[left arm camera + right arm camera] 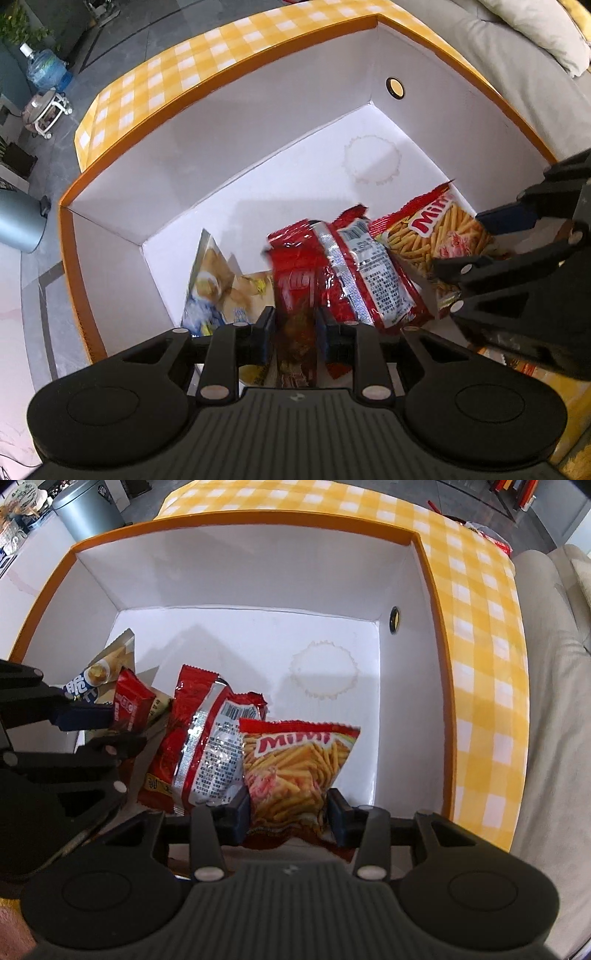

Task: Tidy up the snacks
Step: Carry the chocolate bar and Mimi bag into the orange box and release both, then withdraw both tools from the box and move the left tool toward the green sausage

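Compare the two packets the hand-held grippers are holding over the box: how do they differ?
The left hand-held gripper pinches a narrow dark-red packet; the right hand-held gripper grips a wider Mimi packet printed with yellow sticks. Both hang inside the white box.

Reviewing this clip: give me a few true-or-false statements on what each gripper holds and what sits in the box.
1. The right gripper grips the Mimi fries bag. True.
2. The left gripper is empty. False: a narrow red packet sits between its pads.
3. The orange-rimmed box has a white interior. True.
4. The box holds only red packets. False: a pale blue-lettered bag lies at one side.
5. A red and silver bag lies between the two grippers. True.
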